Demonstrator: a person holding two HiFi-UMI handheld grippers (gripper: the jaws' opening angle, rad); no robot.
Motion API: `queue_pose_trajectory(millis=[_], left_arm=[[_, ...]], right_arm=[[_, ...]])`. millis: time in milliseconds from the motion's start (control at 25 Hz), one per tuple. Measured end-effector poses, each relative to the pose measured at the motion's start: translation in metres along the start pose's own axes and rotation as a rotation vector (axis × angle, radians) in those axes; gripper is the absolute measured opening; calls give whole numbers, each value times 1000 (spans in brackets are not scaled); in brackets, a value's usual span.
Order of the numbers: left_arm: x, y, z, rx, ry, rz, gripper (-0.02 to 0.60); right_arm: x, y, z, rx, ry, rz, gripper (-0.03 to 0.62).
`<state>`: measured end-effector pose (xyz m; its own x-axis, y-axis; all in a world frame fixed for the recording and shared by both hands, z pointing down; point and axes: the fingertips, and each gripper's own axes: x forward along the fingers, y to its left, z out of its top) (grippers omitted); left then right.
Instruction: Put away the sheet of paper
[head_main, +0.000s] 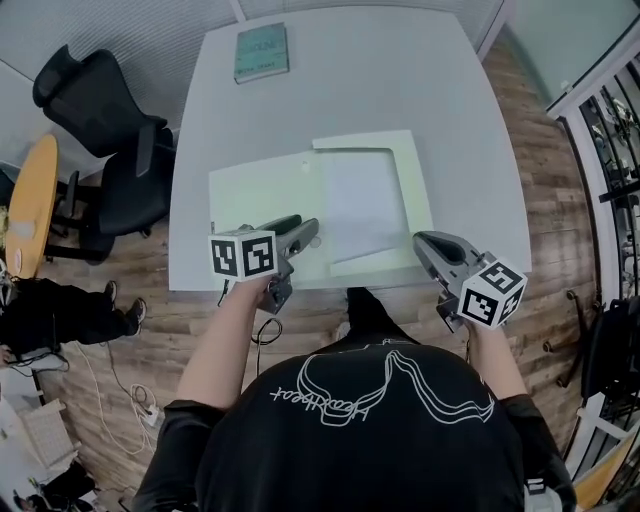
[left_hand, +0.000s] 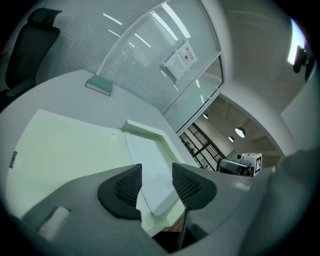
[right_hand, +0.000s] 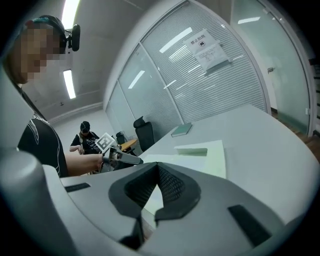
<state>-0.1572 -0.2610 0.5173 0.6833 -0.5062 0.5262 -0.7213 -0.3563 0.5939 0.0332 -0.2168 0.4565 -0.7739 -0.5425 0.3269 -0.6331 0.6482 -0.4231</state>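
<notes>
A pale green folder (head_main: 260, 190) lies open on the white table (head_main: 350, 90). A white sheet of paper (head_main: 362, 205) rests on the folder's right half, framed by a green border. My left gripper (head_main: 308, 232) hovers at the folder's near edge, just left of the sheet. Its jaws are open with nothing gripped, and the sheet (left_hand: 150, 160) shows through the gap of the left gripper (left_hand: 156, 182). My right gripper (head_main: 420, 240) sits by the folder's near right corner. In its own view the right gripper (right_hand: 157, 182) is shut, with nothing visible between the pads.
A green book (head_main: 261, 52) lies at the table's far left corner. Black office chairs (head_main: 110, 150) stand left of the table, beside a round wooden table (head_main: 30, 200). A person (head_main: 50, 310) sits on the floor at the left. The table's near edge runs just under both grippers.
</notes>
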Motion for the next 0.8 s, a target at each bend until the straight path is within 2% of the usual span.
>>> queue_pose_trajectory(millis=[120,320,520,800], left_arm=[[-36,-37,6,72,-78,-45,162],[-94,-94,9,221,-162,-80,44],[-131,-147,-5,277,-213,-172,18],[-163,-188,-17,399,-251,-188,9]], right_arm=[[-4,26,11,-28,-31,35,10],[-12,82,33,-87,-86,104,9],[-32,130,43,-164,-128,157,9],[-57,165,43,-186,-157,195,9]])
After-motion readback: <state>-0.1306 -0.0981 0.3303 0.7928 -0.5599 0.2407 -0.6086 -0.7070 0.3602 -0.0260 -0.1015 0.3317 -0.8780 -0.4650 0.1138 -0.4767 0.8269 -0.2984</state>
